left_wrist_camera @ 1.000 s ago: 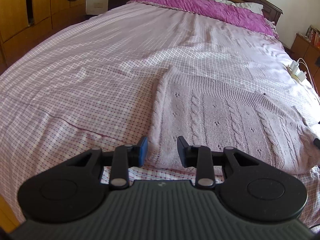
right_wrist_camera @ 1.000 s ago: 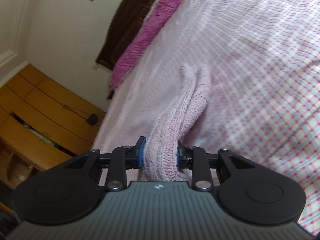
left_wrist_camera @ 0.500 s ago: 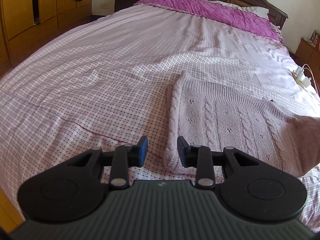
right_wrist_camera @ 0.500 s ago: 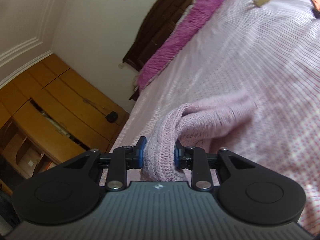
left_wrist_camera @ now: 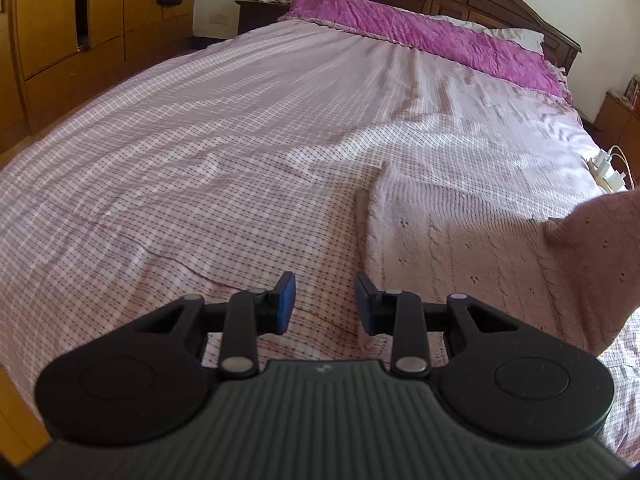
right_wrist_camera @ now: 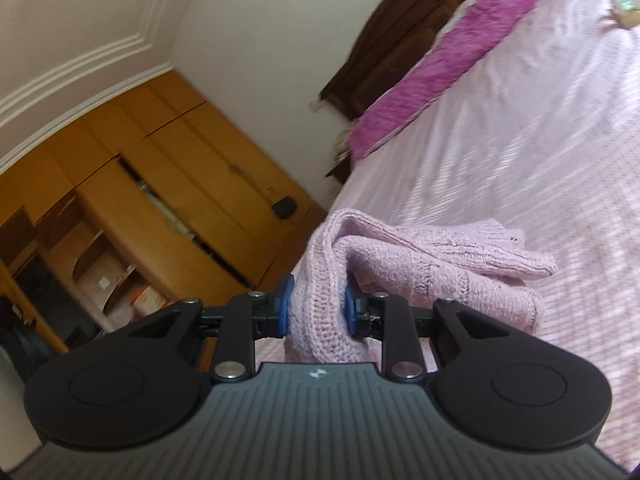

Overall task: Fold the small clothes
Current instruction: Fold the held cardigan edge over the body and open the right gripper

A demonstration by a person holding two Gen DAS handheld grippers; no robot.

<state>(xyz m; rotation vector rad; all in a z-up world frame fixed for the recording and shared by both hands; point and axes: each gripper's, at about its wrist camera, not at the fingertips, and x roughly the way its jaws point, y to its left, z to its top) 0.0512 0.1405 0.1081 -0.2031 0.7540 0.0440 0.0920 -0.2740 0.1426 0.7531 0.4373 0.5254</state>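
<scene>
While clamped between the blue pads of the right gripper (right_wrist_camera: 316, 308), pink knitted sweater (right_wrist_camera: 432, 268) lifted at one bunched edge, folds trailing off to the right above the checked bedsheet (right_wrist_camera: 540, 152); jaws narrow and pressed into the knit on both sides; rest of the sweater (left_wrist_camera: 480, 248) spread flat on the right half of the bed, cable pattern up, raised part rising at the right edge of the left view; left gripper (left_wrist_camera: 325, 304) empty, jaws apart at a narrow gap, poised over the bedsheet (left_wrist_camera: 200, 168) just beside the sweater's near left corner; magenta pillow cover (left_wrist_camera: 420, 32) along the headboard; wooden wardrobe (right_wrist_camera: 180, 168) beyond; white charger (left_wrist_camera: 604, 168) near the far right edge.
</scene>
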